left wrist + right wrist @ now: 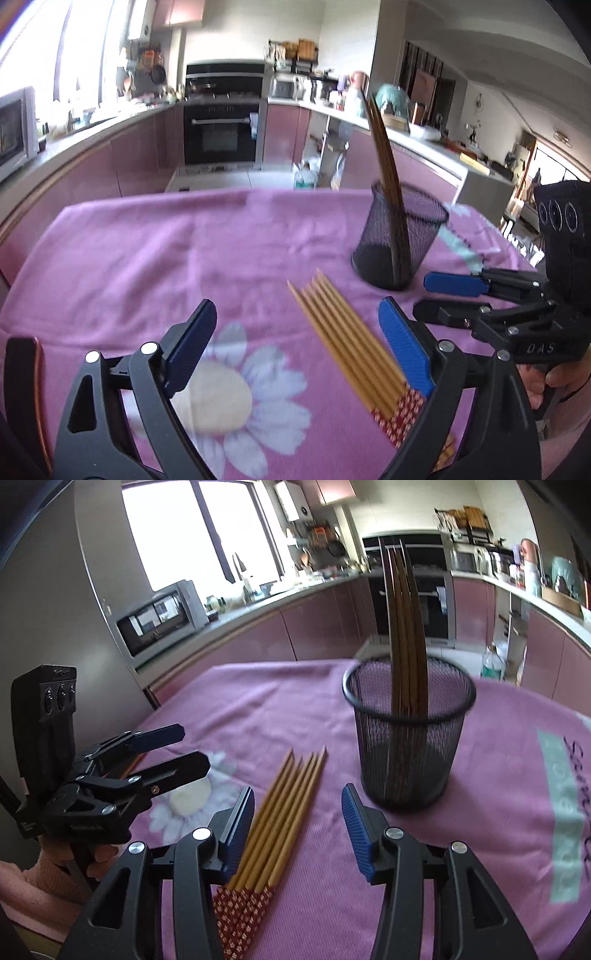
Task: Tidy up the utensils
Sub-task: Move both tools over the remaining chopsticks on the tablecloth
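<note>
— Bamboo chopsticks (284, 812) left flat on the surface (498, 812)?
— Six or so, beside the mesh holder (408, 746); several dark ones (406, 635) already stand inside. Left hand-held gripper (299, 350) and right hand-held gripper (297, 830) both spread, empty.

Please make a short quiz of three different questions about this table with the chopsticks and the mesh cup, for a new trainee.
1. True or false: the black mesh cup already holds dark chopsticks standing in it.
2. Multiple choice: the light chopsticks with red patterned ends are
A. lying in a row on the pink cloth
B. held in the right gripper
C. inside the cup
3. Short answer: are the left gripper and the right gripper open or shut?

Key
1. True.
2. A; they lie flat, side by side, beside the cup, and nothing grips them.
3. Both open; neither holds anything.
</note>
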Motion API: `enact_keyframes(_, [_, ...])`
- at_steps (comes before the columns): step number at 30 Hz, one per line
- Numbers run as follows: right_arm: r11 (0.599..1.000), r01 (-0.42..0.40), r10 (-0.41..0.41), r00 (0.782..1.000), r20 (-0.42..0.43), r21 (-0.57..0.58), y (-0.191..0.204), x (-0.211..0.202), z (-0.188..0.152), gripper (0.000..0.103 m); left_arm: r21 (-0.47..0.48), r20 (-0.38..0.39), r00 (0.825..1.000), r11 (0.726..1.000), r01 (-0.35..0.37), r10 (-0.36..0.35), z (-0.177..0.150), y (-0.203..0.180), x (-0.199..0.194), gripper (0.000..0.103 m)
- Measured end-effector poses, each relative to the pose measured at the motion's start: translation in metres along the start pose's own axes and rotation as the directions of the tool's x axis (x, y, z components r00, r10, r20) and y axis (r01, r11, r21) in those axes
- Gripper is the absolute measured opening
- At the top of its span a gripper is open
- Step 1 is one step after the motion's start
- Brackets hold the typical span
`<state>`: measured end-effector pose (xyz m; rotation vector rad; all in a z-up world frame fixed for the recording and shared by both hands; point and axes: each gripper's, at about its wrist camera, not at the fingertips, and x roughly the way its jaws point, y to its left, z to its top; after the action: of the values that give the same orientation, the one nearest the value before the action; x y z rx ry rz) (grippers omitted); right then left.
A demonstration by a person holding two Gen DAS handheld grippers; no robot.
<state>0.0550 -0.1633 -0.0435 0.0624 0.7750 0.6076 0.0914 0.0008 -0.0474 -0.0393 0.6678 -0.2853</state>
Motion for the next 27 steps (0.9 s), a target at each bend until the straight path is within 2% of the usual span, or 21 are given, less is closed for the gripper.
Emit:
enact_keyframes(3, [1.000, 0.012, -0.011, 1.000, -0.025, 0.009, 0.001, 0.007, -0.008, 0.047, 0.014, -0.043, 0.999, 1.000, -0.005, 0.005, -0.009, -0.003, 0.009, 0.080])
enact_keyframes(9, [1.000, 0.015, -0.014, 0.998, -0.058, 0.022, -0.001, 0.013, -0.017, 0.047, 0.005, -0.109, 0.994, 1.000, 0.014, -0.013, -0.021, -0.007, 0.020, 0.076])
enact_keyframes(27, [0.999, 0.035, -0.034, 0.997, -0.075, 0.023, 0.003, 0.018, -0.026, 0.047, 0.002, -0.179, 0.983, 1.000, 0.025, -0.024, -0.033, -0.017, 0.032, 0.066])
